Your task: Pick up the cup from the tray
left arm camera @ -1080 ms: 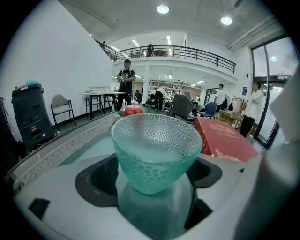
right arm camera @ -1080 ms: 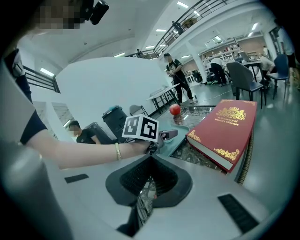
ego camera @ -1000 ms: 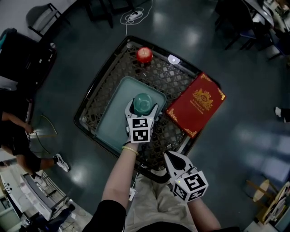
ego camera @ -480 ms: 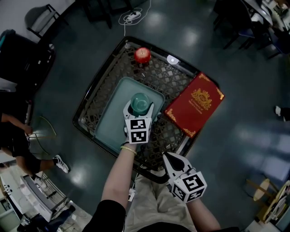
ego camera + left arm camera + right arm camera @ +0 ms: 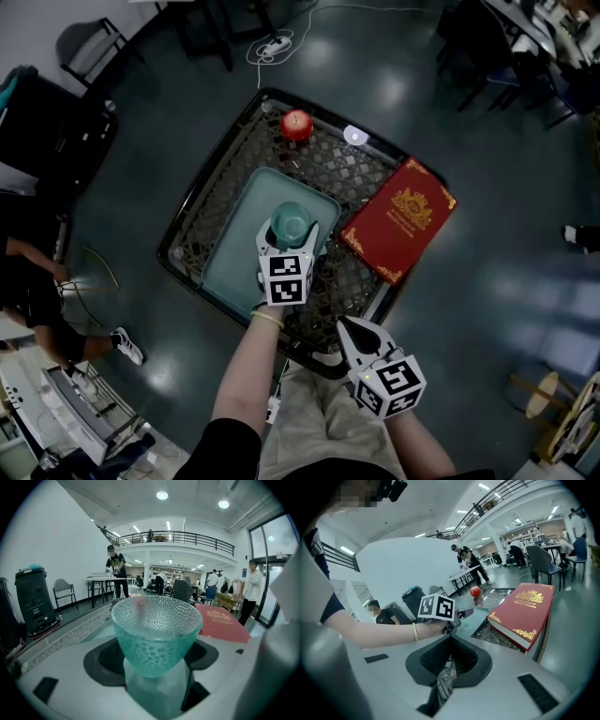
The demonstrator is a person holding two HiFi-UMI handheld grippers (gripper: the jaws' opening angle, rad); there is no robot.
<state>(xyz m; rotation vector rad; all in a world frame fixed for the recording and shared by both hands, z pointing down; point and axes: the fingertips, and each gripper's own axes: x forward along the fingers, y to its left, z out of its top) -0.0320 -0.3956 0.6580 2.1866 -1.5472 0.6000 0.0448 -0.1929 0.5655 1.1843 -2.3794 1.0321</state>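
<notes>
Over the tray, left gripper jaws just closed on the cup — dimples seen only from that gripper.

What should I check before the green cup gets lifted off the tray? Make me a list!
1. The cup sits between the jaws of the left gripper, which have just been closing on it: ok.
2. The cup stands upright: ok.
3. The cup looks empty, so nothing can spill: ok.
4. The hold is firm enough for lifting: cannot tell.
5. The right gripper is shut, holds nothing and stays off the tray: ok.
6. The red book and the apple lie apart from the cup: ok.
</notes>
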